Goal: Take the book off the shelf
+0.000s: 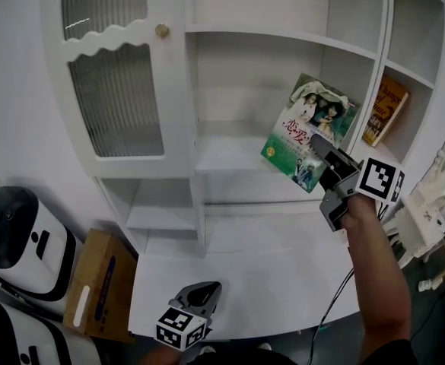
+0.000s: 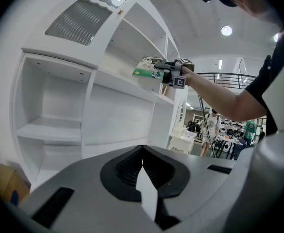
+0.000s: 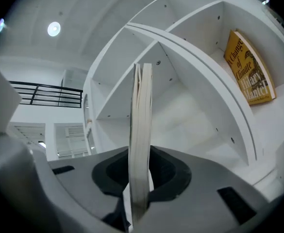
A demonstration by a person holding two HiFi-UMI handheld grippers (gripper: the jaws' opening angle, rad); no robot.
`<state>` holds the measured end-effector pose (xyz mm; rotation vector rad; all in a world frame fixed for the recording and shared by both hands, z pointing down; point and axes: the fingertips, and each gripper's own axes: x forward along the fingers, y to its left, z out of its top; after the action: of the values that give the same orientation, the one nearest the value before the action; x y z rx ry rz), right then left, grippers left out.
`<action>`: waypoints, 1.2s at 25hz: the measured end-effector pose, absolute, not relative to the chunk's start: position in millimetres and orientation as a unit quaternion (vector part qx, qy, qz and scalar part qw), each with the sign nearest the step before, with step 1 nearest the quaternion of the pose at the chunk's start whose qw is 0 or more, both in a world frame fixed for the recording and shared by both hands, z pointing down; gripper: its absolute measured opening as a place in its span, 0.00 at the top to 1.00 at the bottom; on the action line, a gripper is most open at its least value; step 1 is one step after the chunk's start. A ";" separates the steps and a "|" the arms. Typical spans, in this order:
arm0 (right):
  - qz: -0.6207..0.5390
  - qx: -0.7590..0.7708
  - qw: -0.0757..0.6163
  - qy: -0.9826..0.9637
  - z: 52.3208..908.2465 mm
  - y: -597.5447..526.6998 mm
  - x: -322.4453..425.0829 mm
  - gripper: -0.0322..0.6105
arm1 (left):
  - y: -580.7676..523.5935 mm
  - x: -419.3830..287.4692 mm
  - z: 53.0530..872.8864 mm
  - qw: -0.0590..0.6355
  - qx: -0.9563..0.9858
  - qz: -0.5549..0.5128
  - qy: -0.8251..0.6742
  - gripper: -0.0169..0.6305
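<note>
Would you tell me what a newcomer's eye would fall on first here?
The green-covered book, clamped edge-on in the right gripper, is held tilted at the middle bay of the white shelf unit. A yellow book leans in the narrow bay to its right. The left gripper, shut and empty, sits low over the counter.

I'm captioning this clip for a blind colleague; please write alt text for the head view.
The right gripper clamps a green-covered book, holding it tilted in front of a white shelf unit. A yellow book leans in the compartment to the right, and a ribbed-glass door closes the left section. The left gripper sits low over the white counter, holding nothing.
</note>
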<state>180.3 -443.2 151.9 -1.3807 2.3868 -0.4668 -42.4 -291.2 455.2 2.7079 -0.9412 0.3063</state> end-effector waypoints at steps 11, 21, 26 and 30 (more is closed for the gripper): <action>-0.200 -0.378 0.154 0.891 217.1 -348.7 164.7 0.82 | -288.2 -15.2 461.3 0.128 0.934 0.116 -0.313 0.96; -0.380 -0.363 0.111 0.843 417.2 -315.7 153.9 0.82 | -284.7 8.7 483.8 0.123 0.938 0.122 -0.301 0.96; -0.433 -0.350 0.072 0.827 486.7 -307.0 145.7 0.82 | -280.7 3.1 503.1 0.140 0.930 0.136 -0.313 0.96; -0.472 -0.347 0.055 0.808 526.2 -304.9 140.5 0.82 | -281.6 -3.9 523.6 0.148 0.922 0.150 -0.325 0.96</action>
<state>140.5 -304.9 526.2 -1.0543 2.4540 -1.4343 -3.9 -281.6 523.6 2.6517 -0.9360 0.4314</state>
